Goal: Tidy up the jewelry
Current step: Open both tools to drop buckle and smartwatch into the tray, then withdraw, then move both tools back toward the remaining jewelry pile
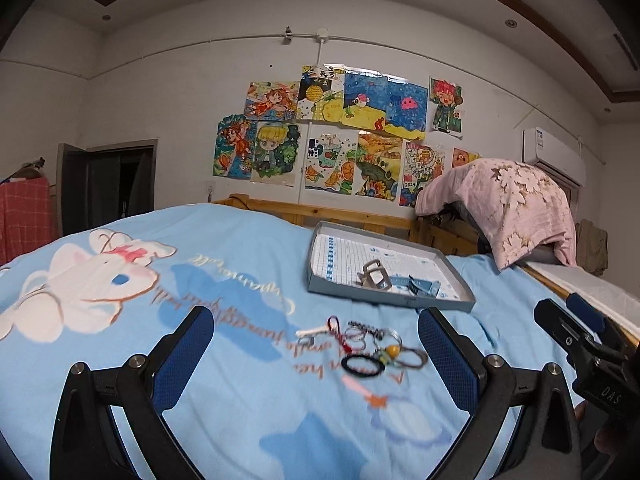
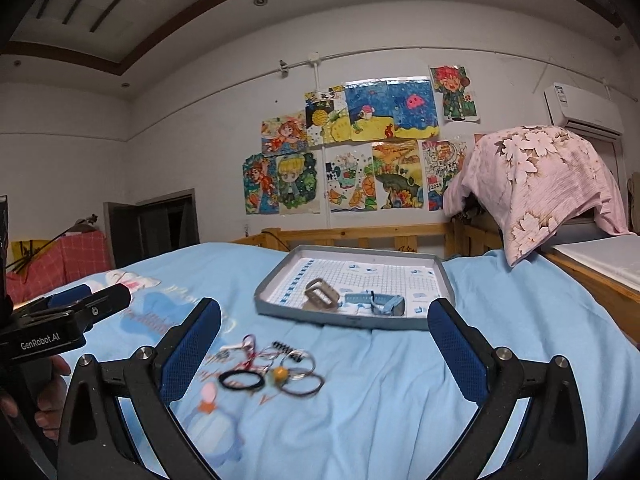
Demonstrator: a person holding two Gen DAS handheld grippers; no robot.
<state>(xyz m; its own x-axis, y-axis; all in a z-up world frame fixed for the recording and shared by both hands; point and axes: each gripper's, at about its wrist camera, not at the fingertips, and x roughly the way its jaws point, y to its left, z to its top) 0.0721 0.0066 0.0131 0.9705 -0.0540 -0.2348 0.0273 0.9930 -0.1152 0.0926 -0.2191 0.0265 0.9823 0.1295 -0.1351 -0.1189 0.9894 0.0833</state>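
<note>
A loose pile of jewelry (image 1: pixel 366 346) lies on the blue bedsheet: a black ring band (image 1: pixel 363 365), a yellow bead (image 1: pixel 392 350), metal rings and a red cord. It also shows in the right wrist view (image 2: pixel 272 368). Behind it stands a grey tray (image 1: pixel 320 280) (image 2: pixel 446 280) holding a beige watch (image 2: pixel 320 294) and a blue watch (image 2: pixel 380 302). My left gripper (image 1: pixel 316 328) is open and empty, just short of the pile. My right gripper (image 2: pixel 324 320) is open and empty, between pile and tray.
A wooden bed rail (image 2: pixel 360 236) runs behind the tray. A pink floral blanket (image 2: pixel 536 184) drapes over something at the right. A white-topped wooden ledge (image 2: pixel 600 260) edges the bed's right side. Drawings cover the wall; a dark doorway (image 1: pixel 116 188) is at the left.
</note>
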